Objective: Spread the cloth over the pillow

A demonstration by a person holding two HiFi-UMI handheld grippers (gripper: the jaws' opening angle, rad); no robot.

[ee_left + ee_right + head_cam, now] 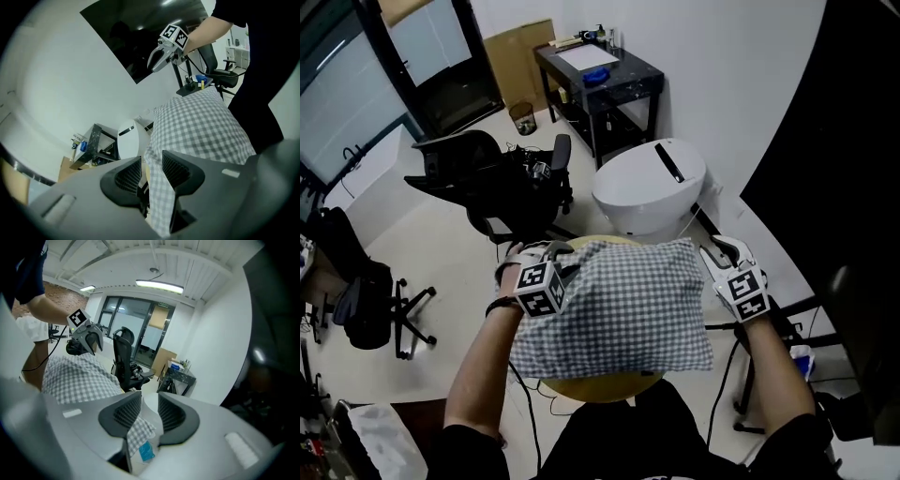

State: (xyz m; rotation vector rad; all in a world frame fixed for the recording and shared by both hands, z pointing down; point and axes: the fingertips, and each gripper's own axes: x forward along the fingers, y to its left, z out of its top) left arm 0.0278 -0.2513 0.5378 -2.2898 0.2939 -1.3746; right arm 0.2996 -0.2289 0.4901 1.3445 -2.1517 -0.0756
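Note:
A grey-and-white checked cloth (pixel 619 305) hangs spread between my two grippers, above a round tan top (pixel 598 385). My left gripper (pixel 553 255) is shut on the cloth's far left corner; in the left gripper view the fabric (pixel 199 126) runs down between the pads (pixel 151 171). My right gripper (pixel 710 251) is shut on the far right corner. In the right gripper view that corner (pixel 138 430), with a small blue tag, sits deep between the jaws (pixel 150 411). The cloth bulges upward. I cannot make out a separate pillow under it.
A white rounded appliance (pixel 649 186) stands just beyond the cloth. A black office chair (pixel 502 183) is at the far left, another chair (pixel 366 300) nearer left. A black side table (pixel 600 80) stands by the back wall. Stands and cables (pixel 773 323) crowd the right.

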